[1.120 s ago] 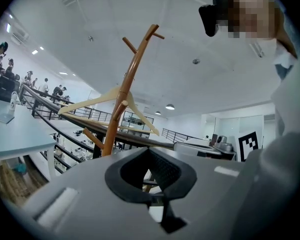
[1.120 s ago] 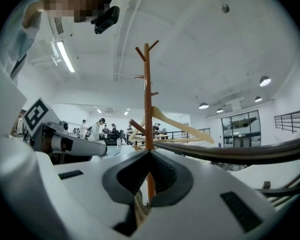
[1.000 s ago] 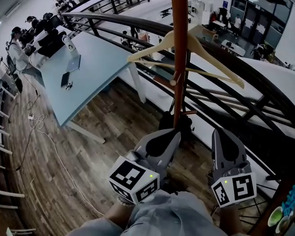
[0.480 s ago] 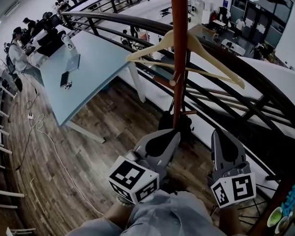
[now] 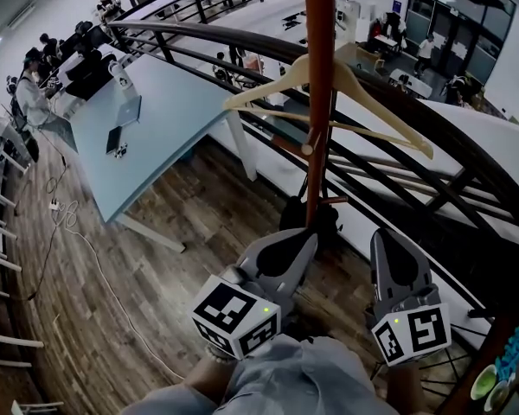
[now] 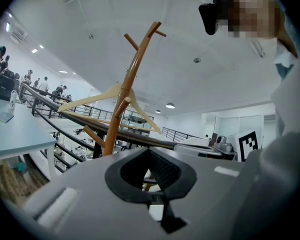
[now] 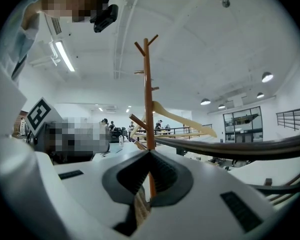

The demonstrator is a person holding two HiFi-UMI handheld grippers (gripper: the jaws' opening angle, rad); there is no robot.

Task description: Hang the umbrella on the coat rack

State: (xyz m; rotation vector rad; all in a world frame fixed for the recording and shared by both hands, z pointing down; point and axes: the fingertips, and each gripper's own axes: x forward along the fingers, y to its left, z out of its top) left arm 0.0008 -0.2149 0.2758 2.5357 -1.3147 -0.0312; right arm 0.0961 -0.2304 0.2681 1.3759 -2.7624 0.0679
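Observation:
The brown coat rack pole (image 5: 317,102) stands straight ahead by the railing, with a pale wooden hanger (image 5: 363,93) on it. A black bundle (image 5: 296,214) sits low against the pole under a short peg; I cannot tell if it is the umbrella. My left gripper (image 5: 308,236) is just short of the pole's lower part, jaws together and holding nothing. My right gripper (image 5: 381,233) is beside it on the right, also shut and empty. In the left gripper view the rack (image 6: 126,94) and hanger (image 6: 95,96) rise above the left gripper (image 6: 149,152). The right gripper (image 7: 150,153) points at the rack (image 7: 148,94) and hanger (image 7: 185,120).
A dark curved railing (image 5: 242,46) runs behind the rack, with a drop beyond it. A light blue table (image 5: 156,119) with a laptop stands at the left on the wooden floor, where cables (image 5: 69,223) trail. People sit at desks far left. Green cups (image 5: 489,383) are at bottom right.

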